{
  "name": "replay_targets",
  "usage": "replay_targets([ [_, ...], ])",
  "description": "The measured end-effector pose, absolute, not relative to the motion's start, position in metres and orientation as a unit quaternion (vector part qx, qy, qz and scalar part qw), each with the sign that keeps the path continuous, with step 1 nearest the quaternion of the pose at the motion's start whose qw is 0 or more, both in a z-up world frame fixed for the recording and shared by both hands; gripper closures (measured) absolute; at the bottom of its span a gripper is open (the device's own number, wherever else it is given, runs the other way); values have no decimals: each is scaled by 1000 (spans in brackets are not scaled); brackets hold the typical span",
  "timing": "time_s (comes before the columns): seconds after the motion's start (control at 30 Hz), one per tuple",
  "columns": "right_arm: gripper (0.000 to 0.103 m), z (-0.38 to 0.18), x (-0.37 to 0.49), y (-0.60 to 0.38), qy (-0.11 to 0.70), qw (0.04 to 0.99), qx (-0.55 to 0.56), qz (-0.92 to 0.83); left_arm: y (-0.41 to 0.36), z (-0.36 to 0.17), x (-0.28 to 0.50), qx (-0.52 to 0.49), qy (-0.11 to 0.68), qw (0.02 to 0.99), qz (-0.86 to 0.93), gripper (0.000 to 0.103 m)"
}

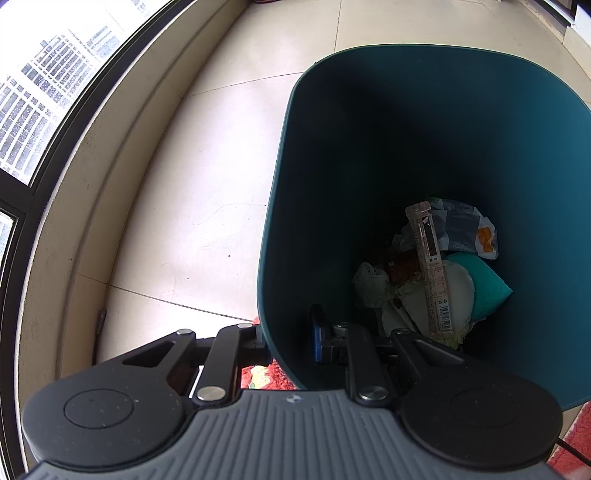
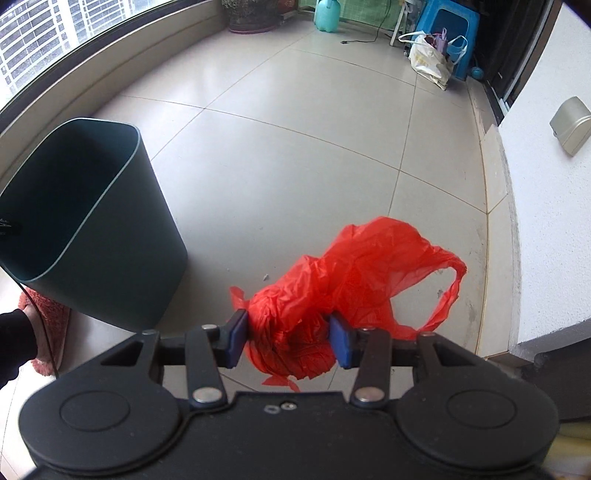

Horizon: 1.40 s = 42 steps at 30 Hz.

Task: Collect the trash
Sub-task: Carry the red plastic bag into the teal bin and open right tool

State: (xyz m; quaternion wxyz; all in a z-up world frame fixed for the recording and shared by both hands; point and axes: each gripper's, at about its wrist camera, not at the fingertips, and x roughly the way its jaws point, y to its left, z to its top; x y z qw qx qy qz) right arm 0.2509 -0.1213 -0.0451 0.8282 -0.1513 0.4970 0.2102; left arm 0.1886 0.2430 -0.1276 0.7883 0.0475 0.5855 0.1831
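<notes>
A dark teal trash bin (image 1: 424, 122) fills the left wrist view, tilted toward the camera. My left gripper (image 1: 288, 341) is shut on the bin's near wall, one finger outside and one inside. At the bin's bottom lie several pieces of trash: a long snack wrapper (image 1: 430, 266), crumpled paper and a teal packet. In the right wrist view my right gripper (image 2: 288, 341) is shut on a crumpled red plastic bag (image 2: 354, 273), held above the tiled floor. The same bin (image 2: 96, 236) stands tilted to the left of the bag.
A window with a raised sill (image 2: 92, 70) runs along the far left. At the back stand a blue stool (image 2: 447, 22), a white bag (image 2: 432, 59) and a teal jug (image 2: 327, 14). A white wall (image 2: 554, 221) is on the right. Pink slippers (image 2: 48, 314) sit beneath the bin.
</notes>
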Motion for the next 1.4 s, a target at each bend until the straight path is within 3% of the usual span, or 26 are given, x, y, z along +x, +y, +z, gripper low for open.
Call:
replay_targets([
  [0.43,58,7,235,13,423,808,-199,360,249,-120,183,34,576,798,173,86],
  [0.77,58,-43,228,106,430,760,-248,418,257,-113,180,12,572,804,162,86],
  [1.4,54,-143,248,131,500,699,-299,415,264,-110,180,4,574,804,155,86],
])
